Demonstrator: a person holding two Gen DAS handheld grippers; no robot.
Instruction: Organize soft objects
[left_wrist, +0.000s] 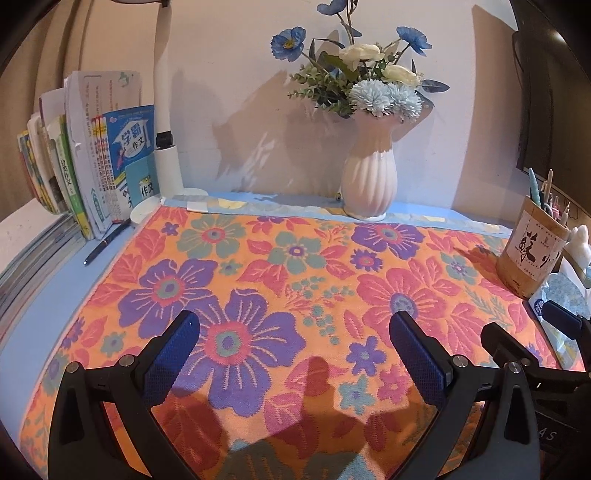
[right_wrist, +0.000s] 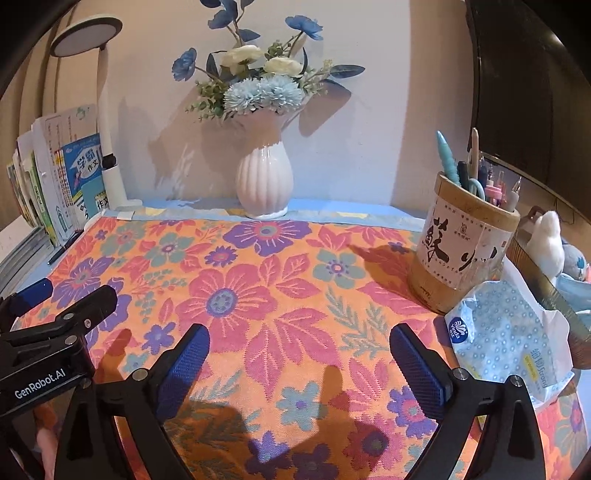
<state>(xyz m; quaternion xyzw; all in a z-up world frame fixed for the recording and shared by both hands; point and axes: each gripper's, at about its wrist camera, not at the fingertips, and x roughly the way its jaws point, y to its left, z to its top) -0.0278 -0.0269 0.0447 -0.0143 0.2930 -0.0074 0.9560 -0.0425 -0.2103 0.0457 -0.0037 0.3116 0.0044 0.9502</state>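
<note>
Orange cloth: a flower-patterned towel (left_wrist: 288, 280) in orange, pink, purple and teal lies spread flat over most of the blue worktop (left_wrist: 55, 291), its far edge just short of the wall.
Left gripper (left_wrist: 295, 350): hovers low over the near part of the towel, its blue-padded fingers (left_wrist: 173, 354) spread wide with nothing between them but the cloth below; whether the tips touch the fabric cannot be told from this angle.
Right gripper (right_wrist: 299, 354): beside the left one and likewise low over the towel, fingers (right_wrist: 417, 369) released and wide apart, gripping nothing.
Vase (left_wrist: 369, 181): white and ribbed, upright at the back of the worktop against the wall, just past the towel's far edge, filled with blue and white flowers (left_wrist: 369, 74).
Books (left_wrist: 92, 158): a row stands upright at the back left, next to the white post of a desk lamp (left_wrist: 164, 110).
Pen (left_wrist: 107, 242): dark, lying on the bare blue surface between the books and the towel's left edge.
Pen holder (right_wrist: 465, 243): a wooden cup with black lettering, holding pens, stands on the towel's far right corner.
Tissue pack (right_wrist: 509, 336): blue-dotted, on the right edge near the cup.
Soft toy (right_wrist: 546, 240): white and fluffy, behind the tissues at far right, partly hidden.
</note>
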